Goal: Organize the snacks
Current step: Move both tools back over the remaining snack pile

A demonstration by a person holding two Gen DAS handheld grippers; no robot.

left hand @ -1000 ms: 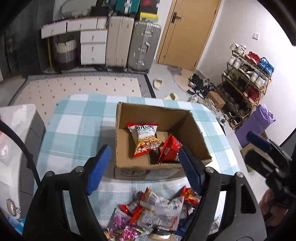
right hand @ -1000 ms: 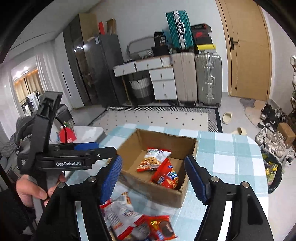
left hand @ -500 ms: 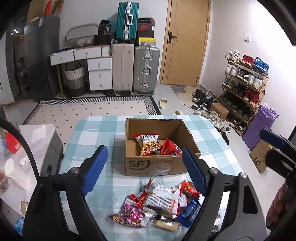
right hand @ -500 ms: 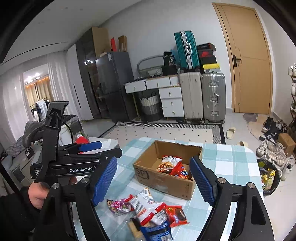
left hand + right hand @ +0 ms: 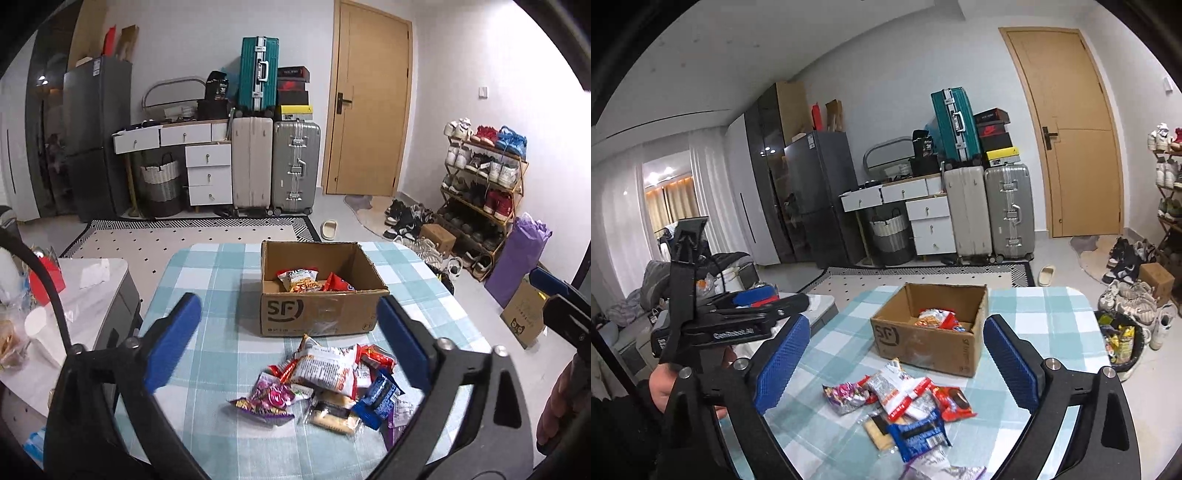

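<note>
Both the left gripper point(image 5: 288, 347) and the right gripper point(image 5: 897, 362) hang wide open and hold nothing above the pile of snacks point(image 5: 325, 384), which lies on the checked table point(image 5: 207, 280) just in front of the cardboard box point(image 5: 317, 314), where two packets point(image 5: 314, 282) already sit

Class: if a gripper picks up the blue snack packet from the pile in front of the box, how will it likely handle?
The blue snack packet looks like thin glossy film, so it is probably light, floppy and a bit slippery. It lies on other packets, so lifting may drag neighbours. The contents may crush under a hard squeeze.
</note>
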